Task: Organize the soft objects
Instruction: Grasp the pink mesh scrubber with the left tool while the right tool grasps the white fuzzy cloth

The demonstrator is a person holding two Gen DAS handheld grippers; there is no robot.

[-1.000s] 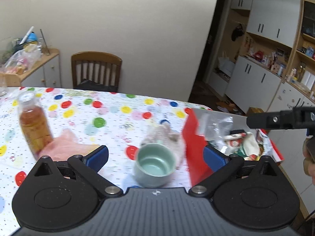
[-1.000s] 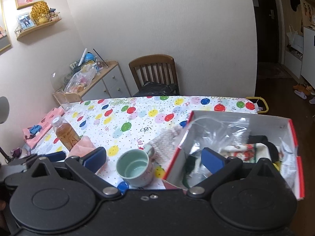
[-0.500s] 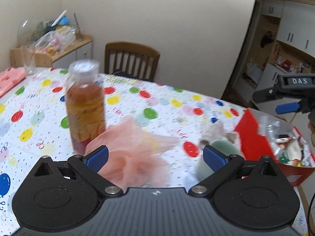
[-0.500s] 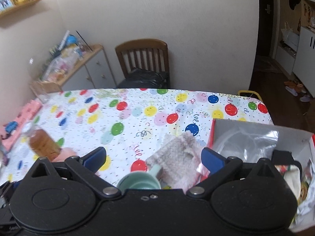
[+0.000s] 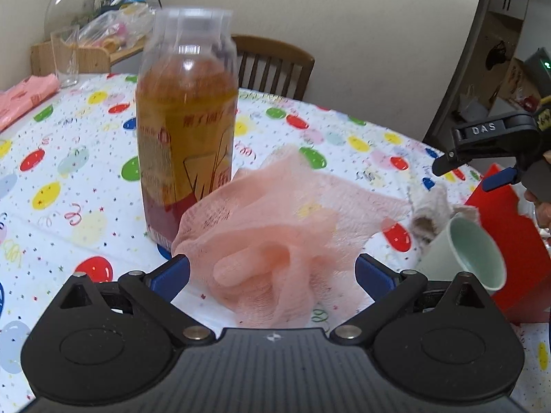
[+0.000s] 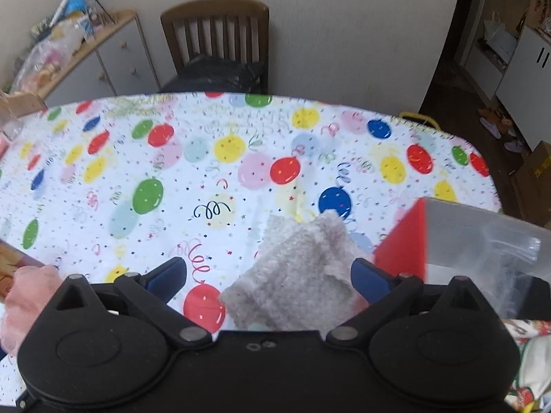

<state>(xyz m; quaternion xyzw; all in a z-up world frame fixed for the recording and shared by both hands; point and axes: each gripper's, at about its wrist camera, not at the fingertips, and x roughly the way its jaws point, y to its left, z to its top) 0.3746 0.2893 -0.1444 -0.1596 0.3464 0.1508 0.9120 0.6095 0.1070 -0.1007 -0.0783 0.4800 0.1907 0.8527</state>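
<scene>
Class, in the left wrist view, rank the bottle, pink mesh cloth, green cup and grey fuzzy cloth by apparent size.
1. bottle and pink mesh cloth: look alike; nearness leaves this unsure
2. green cup
3. grey fuzzy cloth, partly hidden

My left wrist view sits low over the desk, close on the pink mesh cloth at 12 o'clock. My right looks down steeper — both share the grey fuzzy cloth and chair.

"DAS" on the right claw.
</scene>
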